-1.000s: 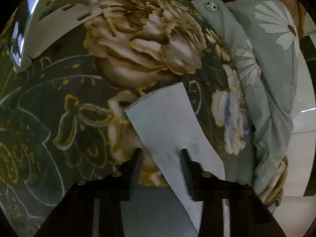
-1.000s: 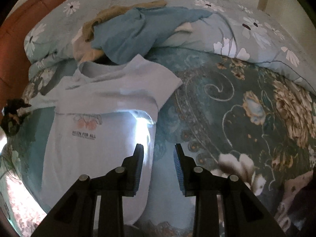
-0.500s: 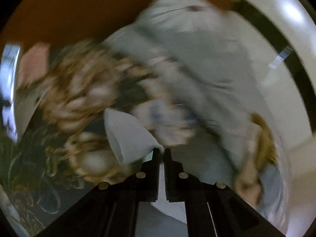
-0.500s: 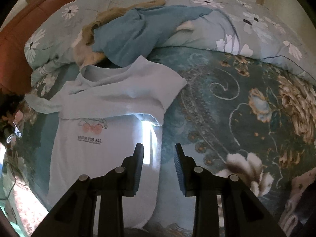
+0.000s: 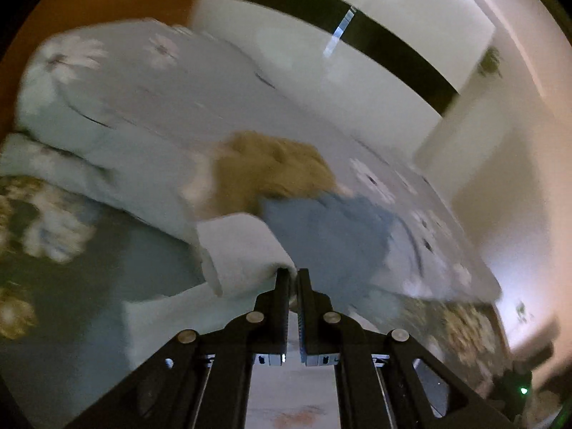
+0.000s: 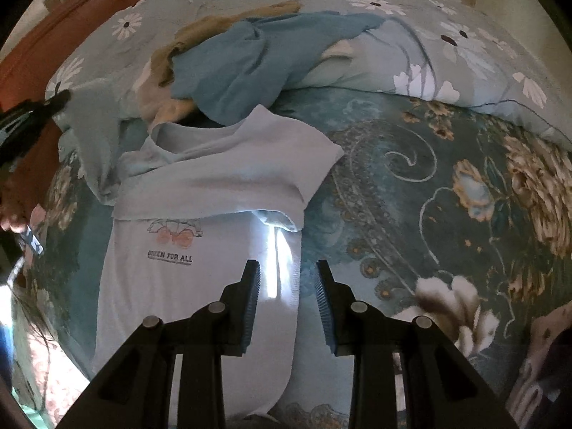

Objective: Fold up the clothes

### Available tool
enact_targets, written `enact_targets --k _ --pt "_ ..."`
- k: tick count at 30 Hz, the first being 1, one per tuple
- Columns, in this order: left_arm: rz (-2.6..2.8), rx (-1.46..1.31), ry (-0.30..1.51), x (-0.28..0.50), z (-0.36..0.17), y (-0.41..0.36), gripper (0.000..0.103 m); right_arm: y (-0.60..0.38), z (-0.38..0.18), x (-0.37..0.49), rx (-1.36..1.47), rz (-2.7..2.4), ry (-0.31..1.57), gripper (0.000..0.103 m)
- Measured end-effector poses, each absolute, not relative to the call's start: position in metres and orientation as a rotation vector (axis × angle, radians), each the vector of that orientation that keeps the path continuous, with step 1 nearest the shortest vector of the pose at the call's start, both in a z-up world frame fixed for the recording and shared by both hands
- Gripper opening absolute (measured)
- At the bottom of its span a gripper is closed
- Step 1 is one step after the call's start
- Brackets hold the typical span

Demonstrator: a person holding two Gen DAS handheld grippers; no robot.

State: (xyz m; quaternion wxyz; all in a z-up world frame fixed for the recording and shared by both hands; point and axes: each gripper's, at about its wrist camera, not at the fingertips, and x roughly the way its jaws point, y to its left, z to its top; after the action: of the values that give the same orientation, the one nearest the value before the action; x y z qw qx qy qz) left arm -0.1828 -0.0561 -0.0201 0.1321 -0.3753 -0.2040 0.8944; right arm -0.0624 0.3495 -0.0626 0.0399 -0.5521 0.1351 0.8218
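Pale cotton T-shirt (image 6: 200, 286) sleeve pinched in left tool (image 5: 292, 277) for folding inward — right tool (image 6: 287, 300) wide, idle at 6 o'clock

Left hand-held gripper (image 5: 292, 277) clamped (fabric pinched), right hand-held gripper (image 6: 287, 271) open

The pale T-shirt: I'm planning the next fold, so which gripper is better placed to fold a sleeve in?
Left. The left gripper is already shut on the T-shirt's sleeve, lifted clear of the bedspread. The right gripper is open, holding nothing, above the T-shirt.
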Motion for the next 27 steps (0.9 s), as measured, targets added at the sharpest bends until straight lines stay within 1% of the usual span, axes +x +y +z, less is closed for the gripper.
enact_targets --k 3,9,13,17,19,20,21,22,23,24,27 --pt "2.510 -1.160 -0.534 -0.191 -0.040 -0.008 0.004 0.355 -0.064 -0.058 -1.689 2.503 0.421 0.032" --pt "2.351 -1.351 -0.409 -0.204 -0.096 0.078 0.004 0.373 -0.070 -0.046 -1.683 2.463 0.469 0.032" --pt "2.288 -1.493 -0.292 -0.209 -0.135 0.122 0.005 0.384 -0.075 -0.039 -1.673 2.439 0.509 0.032" --pt "2.260 -1.603 -0.216 -0.209 -0.169 0.146 0.007 0.390 -0.080 -0.035 -1.673 2.427 0.539 0.032" --pt "2.246 -1.626 -0.220 -0.208 -0.174 0.151 0.014 0.392 -0.084 -0.033 -1.680 2.421 0.551 0.032" --pt "2.236 -1.630 -0.236 -0.207 -0.175 0.153 0.027 0.393 -0.086 -0.032 -1.683 2.419 0.553 0.032" --pt "2.212 -1.621 -0.267 -0.205 -0.173 0.154 0.042 0.393 -0.088 -0.032 -1.687 2.415 0.556 0.032" --pt "2.186 -1.604 -0.283 -0.203 -0.169 0.155 0.048 0.393 -0.090 -0.032 -1.690 2.411 0.559 0.032" --pt "2.159 -1.588 -0.299 -0.200 -0.165 0.155 0.058 0.394 -0.091 -0.032 -1.690 2.408 0.564 0.032" --pt "2.133 -1.571 -0.315 -0.197 -0.161 0.156 0.063 0.394 -0.093 -0.032 -1.688 2.406 0.570 0.032" --pt "2.085 -1.508 -0.349 -0.187 -0.145 0.142 0.063 0.395 -0.094 -0.035 -1.672 2.410 0.605 0.032"
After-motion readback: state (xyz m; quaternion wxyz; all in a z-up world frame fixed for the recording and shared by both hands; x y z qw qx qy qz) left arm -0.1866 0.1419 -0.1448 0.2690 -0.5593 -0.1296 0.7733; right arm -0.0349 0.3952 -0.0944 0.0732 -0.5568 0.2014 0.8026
